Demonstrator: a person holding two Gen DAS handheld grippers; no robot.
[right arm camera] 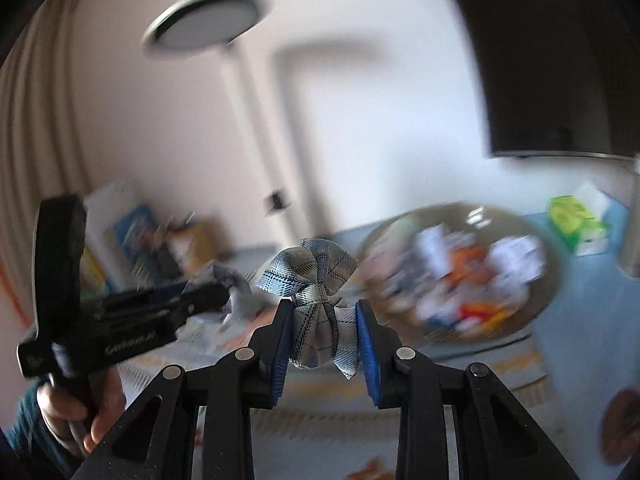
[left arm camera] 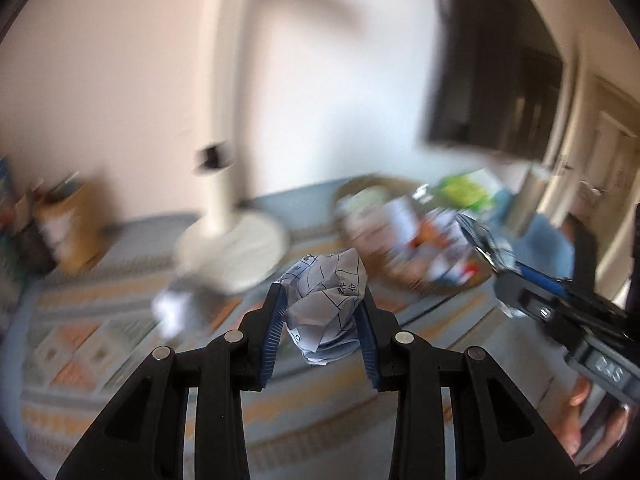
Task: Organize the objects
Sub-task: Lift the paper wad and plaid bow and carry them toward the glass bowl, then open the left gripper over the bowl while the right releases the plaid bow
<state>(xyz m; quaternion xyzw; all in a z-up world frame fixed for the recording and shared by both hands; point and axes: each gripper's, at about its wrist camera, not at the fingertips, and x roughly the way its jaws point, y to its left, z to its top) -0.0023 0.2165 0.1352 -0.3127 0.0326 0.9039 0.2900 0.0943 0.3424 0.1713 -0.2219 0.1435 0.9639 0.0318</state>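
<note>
In the left wrist view my left gripper [left arm camera: 321,300] is shut on a crumpled ball of printed white paper [left arm camera: 328,292], held above the patterned tablecloth [left arm camera: 92,344]. My right gripper [right arm camera: 324,310] is shut on a blue-grey plaid fabric bow [right arm camera: 310,272], which bulges above the pads. Each gripper shows in the other's view: the right gripper [left arm camera: 486,248] comes in from the right with the plaid fabric, and the left gripper [right arm camera: 226,292] comes in from the left with its paper [right arm camera: 238,300]. A round basket [right arm camera: 548,272] of mixed paper and colourful items sits behind, blurred.
A white lamp base [left arm camera: 236,248] and pole stand left of the basket [left arm camera: 352,192]. Another crumpled paper [left arm camera: 172,308] lies on the cloth. A green box [right arm camera: 576,220] sits at the back right under a dark screen [right arm camera: 552,60]. Boxes and books [right arm camera: 140,232] crowd the back left.
</note>
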